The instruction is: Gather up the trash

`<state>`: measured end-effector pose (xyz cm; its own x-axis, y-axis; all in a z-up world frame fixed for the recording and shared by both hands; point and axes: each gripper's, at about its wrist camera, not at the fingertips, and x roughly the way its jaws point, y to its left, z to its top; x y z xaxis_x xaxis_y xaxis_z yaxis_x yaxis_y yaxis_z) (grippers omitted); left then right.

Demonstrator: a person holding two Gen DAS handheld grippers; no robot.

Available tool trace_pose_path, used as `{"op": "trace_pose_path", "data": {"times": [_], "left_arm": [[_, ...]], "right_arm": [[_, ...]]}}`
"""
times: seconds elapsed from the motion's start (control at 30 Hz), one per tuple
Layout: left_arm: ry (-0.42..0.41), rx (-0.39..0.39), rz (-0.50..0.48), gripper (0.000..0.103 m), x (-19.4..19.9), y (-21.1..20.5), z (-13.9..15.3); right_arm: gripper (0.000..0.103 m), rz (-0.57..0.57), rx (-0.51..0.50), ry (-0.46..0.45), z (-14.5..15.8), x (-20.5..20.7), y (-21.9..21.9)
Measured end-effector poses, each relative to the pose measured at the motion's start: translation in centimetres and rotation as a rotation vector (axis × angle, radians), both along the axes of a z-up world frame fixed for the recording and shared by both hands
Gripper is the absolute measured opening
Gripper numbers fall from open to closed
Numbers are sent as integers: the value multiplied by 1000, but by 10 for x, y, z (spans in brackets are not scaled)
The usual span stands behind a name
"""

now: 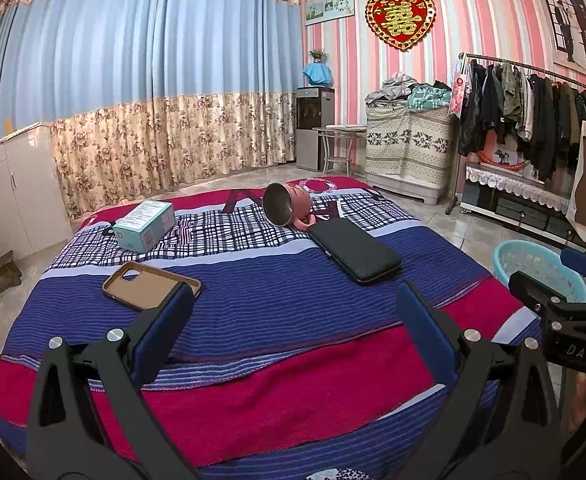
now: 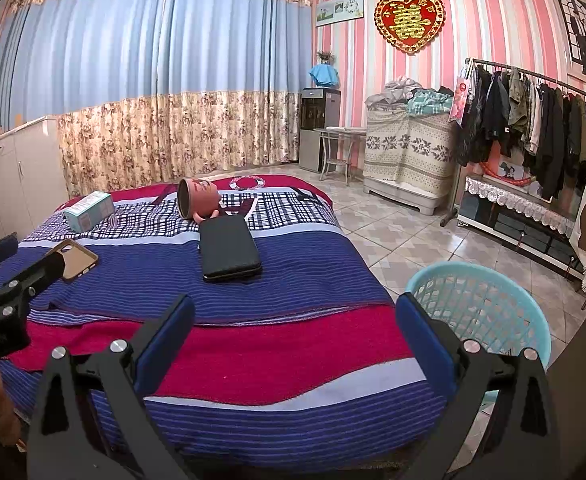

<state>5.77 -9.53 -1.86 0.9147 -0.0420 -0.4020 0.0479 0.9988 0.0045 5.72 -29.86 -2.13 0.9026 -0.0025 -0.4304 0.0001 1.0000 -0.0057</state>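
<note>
On the striped bed cover (image 1: 253, 300) lie a pale green box (image 1: 144, 225), a brown phone case (image 1: 151, 286), a pink cup on its side (image 1: 285, 205) and a black flat case (image 1: 355, 253). The same box (image 2: 89, 210), phone case (image 2: 77, 258), cup (image 2: 197, 199) and black case (image 2: 229, 254) show in the right wrist view. My left gripper (image 1: 295, 312) hovers open over the near bed, its left fingertip just in front of the phone case. My right gripper (image 2: 295, 322) is open over the bed's near edge, beside a light blue basket (image 2: 489, 312).
The blue basket (image 1: 541, 268) stands on the tiled floor right of the bed. A clothes rack (image 2: 533, 120), a low cabinet (image 2: 517, 216), a covered chest (image 2: 409, 152) and a water dispenser (image 2: 319, 128) line the far wall. White cupboards (image 1: 5, 192) stand on the left.
</note>
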Motion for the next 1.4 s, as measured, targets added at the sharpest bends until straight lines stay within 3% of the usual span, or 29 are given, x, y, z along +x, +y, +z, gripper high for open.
{"op": "trace_pose_path", "data": {"times": [1.4], "left_arm": [[-7, 6, 1, 98, 3, 5, 1]], "right_arm": [[98, -16, -1, -9, 3, 0, -16]]}}
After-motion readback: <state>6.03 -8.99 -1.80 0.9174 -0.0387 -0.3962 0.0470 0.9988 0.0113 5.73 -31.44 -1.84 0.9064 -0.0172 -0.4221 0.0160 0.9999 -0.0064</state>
